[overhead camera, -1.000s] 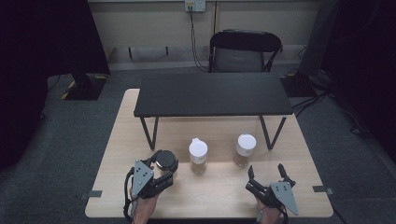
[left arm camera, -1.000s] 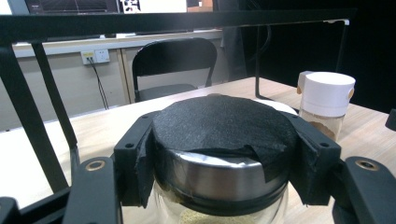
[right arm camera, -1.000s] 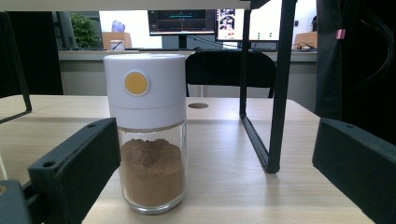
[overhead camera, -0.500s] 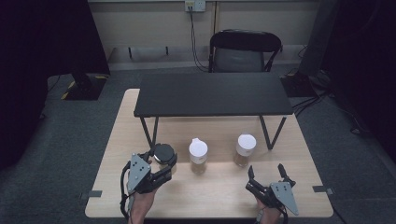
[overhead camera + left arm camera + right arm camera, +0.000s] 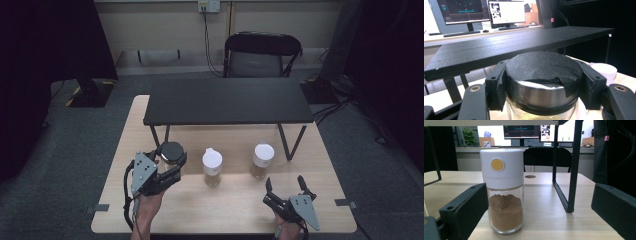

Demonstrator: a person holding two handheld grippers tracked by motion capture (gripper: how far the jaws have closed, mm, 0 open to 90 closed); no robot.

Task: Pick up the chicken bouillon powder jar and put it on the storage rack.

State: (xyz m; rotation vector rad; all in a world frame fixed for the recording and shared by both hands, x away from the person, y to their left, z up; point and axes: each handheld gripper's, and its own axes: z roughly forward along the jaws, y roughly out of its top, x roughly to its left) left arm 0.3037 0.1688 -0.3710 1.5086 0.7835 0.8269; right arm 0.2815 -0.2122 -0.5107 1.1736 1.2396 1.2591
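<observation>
High view: pale wooden bench (image 5: pixel 225 210). On it, a low black rectangular shelf on thin black legs (image 5: pixel 227 102). Left gripper (image 5: pixel 172 167), near the bench's left front, pinches a glass jar with a black-covered metal lid (image 5: pixel 171 152) just below the lid; whether the jar's base meets the bench cannot be told. Just right of it stands a glass jar with a white lid and yellowish contents (image 5: pixel 212 167); further right, near a shelf leg, a glass jar with a white cap and brown powder (image 5: pixel 262 160). Right gripper (image 5: pixel 286 186), at the bench's right front, has its jaws spread, well short of the brown-powder jar. Black chair (image 5: pixel 261 52) beyond the bench.

Left gripper view: both jaws press the black-lidded jar (image 5: pixel 544 82) at its metal collar. Shelf (image 5: pixel 511 45) lies level behind; a white lid (image 5: pixel 604 70) shows at right.

Right gripper view: jaws stand wide apart, nothing between the pads. Brown-powder jar (image 5: pixel 504 195), a yellow dot on its cap, stands upright on the bench (image 5: pixel 541 202) ahead, left of a shelf leg (image 5: pixel 571 170).
</observation>
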